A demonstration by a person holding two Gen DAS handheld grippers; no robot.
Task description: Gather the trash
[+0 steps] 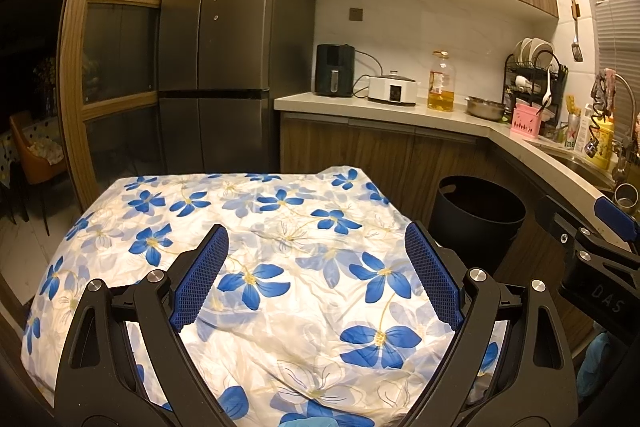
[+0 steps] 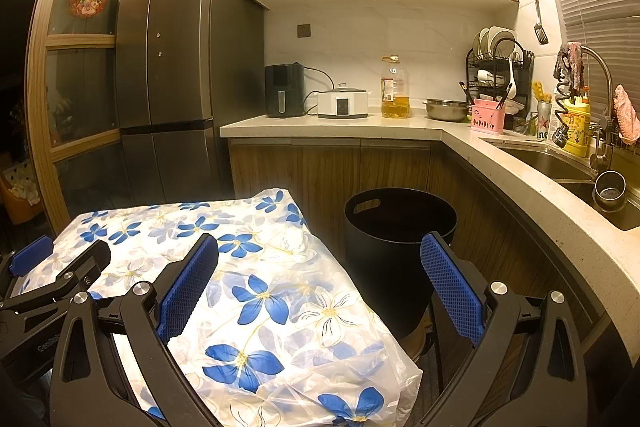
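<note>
A: Both claws are seen spread wide and empty. The left gripper is held above the flowered tablecloth; the right gripper is held over the cloth's right edge, near the black bin.

B: Where is the trash located?

A: No loose trash can be made out on the cloth. The bin is set on the floor just beside the table, under the curve of the counter. Its inside is too dark for any contents to be judged.

B: What could go wrong from here?

A: The thin, wrinkled plastic cloth could be snagged by a finger and dragged if a claw is lowered too far. The bin could be tipped if its rim is struck, since it is crowded between table and cabinet.

B: What is hidden?

A: The table's near edge is covered by the claws' frames, and the floor around the bin is hardly shown.
</note>
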